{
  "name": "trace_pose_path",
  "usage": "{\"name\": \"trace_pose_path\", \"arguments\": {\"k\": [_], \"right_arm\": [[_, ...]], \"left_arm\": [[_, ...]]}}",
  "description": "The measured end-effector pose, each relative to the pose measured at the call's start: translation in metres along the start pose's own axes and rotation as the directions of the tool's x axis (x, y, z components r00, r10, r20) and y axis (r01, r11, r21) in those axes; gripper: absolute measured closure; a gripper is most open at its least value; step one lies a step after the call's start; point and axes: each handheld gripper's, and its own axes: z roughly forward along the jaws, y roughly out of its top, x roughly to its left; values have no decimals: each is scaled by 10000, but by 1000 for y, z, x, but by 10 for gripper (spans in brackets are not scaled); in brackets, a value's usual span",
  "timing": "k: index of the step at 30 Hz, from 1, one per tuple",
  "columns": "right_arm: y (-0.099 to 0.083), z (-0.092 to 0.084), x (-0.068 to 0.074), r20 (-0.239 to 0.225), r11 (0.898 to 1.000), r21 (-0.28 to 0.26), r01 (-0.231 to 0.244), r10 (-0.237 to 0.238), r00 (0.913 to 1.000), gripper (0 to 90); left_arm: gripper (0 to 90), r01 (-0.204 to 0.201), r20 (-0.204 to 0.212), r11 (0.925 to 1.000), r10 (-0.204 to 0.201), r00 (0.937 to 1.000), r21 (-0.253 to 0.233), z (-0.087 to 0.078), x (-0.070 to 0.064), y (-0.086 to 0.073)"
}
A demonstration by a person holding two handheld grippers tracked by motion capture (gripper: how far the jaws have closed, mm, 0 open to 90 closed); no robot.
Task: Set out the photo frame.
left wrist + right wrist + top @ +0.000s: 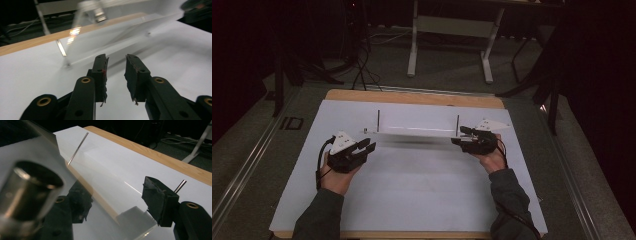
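The clear plate sits on two thin posts across the worktop. The right tongs grip its end; the left tongs are open, holding nothing, with their grab left to do

The high view looks forward and down on the table from above my side. Each gripper view rides close behind my jaws, facing along them. All three share the clear plate.
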Motion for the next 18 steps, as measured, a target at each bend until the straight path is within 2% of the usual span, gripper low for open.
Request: {"name": "trace_pose_path", "arguments": {"k": [4, 9, 15, 18], "right_arm": [[0, 0, 0, -4, 10000, -1, -1, 1, 10000, 390], [1, 0, -1, -13, 10000, -7, -14, 14, 10000, 389], [1, 0, -1, -28, 10000, -37, -17, 17, 10000, 389], [1, 0, -1, -33, 10000, -67, -38, 38, 10000, 390]], "left_arm": [[656, 63, -353, 9999, -68, 9994, -141, -1, 11, -2], [602, -300, -555, 9985, 275, 9981, -449, 3, 23, 2], [563, -889, -221, 9934, 875, 9959, -726, 18, 30, 5], [557, -1208, -86, 9882, 1205, 9927, -944, 25, 31, 7]]}}
